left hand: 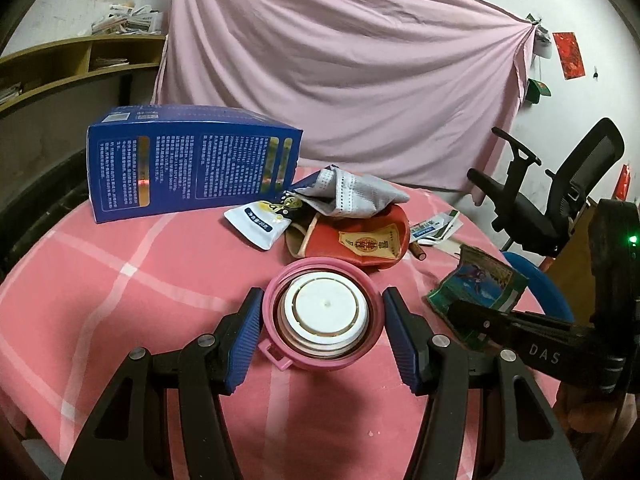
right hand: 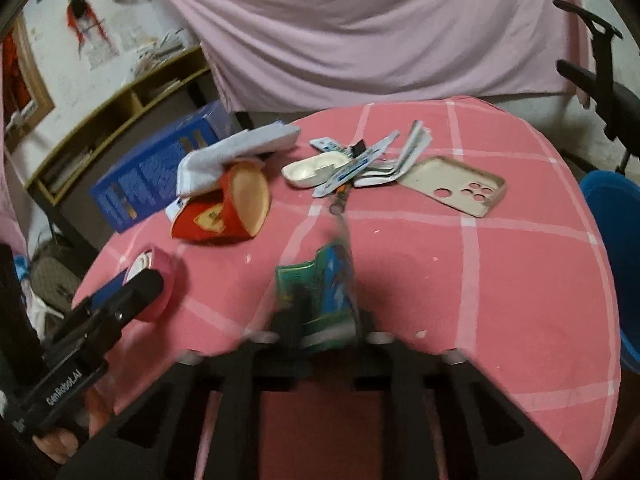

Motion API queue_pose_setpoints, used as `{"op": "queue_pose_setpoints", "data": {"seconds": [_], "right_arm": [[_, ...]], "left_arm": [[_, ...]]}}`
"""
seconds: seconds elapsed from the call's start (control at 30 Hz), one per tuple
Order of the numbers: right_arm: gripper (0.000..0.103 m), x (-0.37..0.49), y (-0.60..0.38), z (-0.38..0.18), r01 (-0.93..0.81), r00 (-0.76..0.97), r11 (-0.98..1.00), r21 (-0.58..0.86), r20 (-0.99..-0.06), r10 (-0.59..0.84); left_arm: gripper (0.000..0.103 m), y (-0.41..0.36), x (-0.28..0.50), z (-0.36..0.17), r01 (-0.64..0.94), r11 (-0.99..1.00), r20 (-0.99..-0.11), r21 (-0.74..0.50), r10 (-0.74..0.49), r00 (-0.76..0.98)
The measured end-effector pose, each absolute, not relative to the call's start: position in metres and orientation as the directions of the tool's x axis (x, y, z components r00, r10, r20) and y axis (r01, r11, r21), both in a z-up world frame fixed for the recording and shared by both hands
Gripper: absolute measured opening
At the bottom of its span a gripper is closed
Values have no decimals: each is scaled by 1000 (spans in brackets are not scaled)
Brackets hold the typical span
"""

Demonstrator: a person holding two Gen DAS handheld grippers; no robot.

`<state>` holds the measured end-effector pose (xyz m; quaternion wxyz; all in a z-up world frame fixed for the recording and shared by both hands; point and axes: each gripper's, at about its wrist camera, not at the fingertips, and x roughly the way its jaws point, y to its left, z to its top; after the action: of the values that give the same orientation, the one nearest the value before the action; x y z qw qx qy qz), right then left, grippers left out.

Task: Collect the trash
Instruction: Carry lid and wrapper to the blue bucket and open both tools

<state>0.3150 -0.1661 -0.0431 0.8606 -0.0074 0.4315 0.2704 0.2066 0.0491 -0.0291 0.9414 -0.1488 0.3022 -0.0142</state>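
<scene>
Pink plastic rings the lid (left hand: 323, 314) that sits between the pads of the left gripper (left hand: 322, 320); the blue pads (left hand: 244, 334) stand close on either side of its rim, but whether they press it or merely flank it I cannot tell, since a sliver of gap seems to show at the right pad. Green and blue foil, a crumpled snack wrapper (right hand: 326, 302), is pinched in the right gripper (right hand: 326, 334), whose jaws are together on it; in the left wrist view the same wrapper shows at about four o'clock from the lid. Collection looks barely begun. Across the pink checked tablecloth (right hand: 500, 280) most of the litter is uncollected: a red paper cup (right hand: 224, 208) on its side at eleven o'clock from the wrapper with a grey face mask (right hand: 236, 152) draped over it, a white pouch (left hand: 256, 224) beside them, a big blue box (left hand: 192, 160) at the far left edge, a white tray (right hand: 310, 172) and a fan of paper sachets (right hand: 380, 156) at twelve to one o'clock, and a beige phone case (right hand: 456, 190) at two o'clock. A blue bin (right hand: 612, 264) stands off the table edge at three o'clock, the likely destination for the wrapper, so by my reading one piece is in hand, one possibly about to be, and everything else remains.
</scene>
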Motion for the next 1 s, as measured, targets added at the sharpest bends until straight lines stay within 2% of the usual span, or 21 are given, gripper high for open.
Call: {"op": "queue_pose_setpoints", "data": {"seconds": [0.17,0.33,0.53,0.7,0.83,1.0], "right_arm": [[4,303,-165,-40,-505,507,841,195,-721,472],[4,289,-174,-26,-533,567,821,204,-634,526],[4,264,-190,4,-578,673,798,170,-454,584],[4,248,-205,39,-568,782,823,21,-298,548],[4,255,-234,62,-529,835,848,-3,-181,520],[4,276,-277,78,-442,894,897,-12,-90,440]], "left_arm": [[54,44,203,-26,-50,961,-539,-274,-110,835],[54,40,198,-16,-46,960,-488,-277,-99,867],[54,18,195,14,1,975,-374,-221,-86,923],[54,-12,200,38,59,983,-288,-171,-107,952],[54,-45,215,56,117,986,-229,-123,-143,963],[54,-98,242,75,202,975,-152,-95,-215,965]]}}
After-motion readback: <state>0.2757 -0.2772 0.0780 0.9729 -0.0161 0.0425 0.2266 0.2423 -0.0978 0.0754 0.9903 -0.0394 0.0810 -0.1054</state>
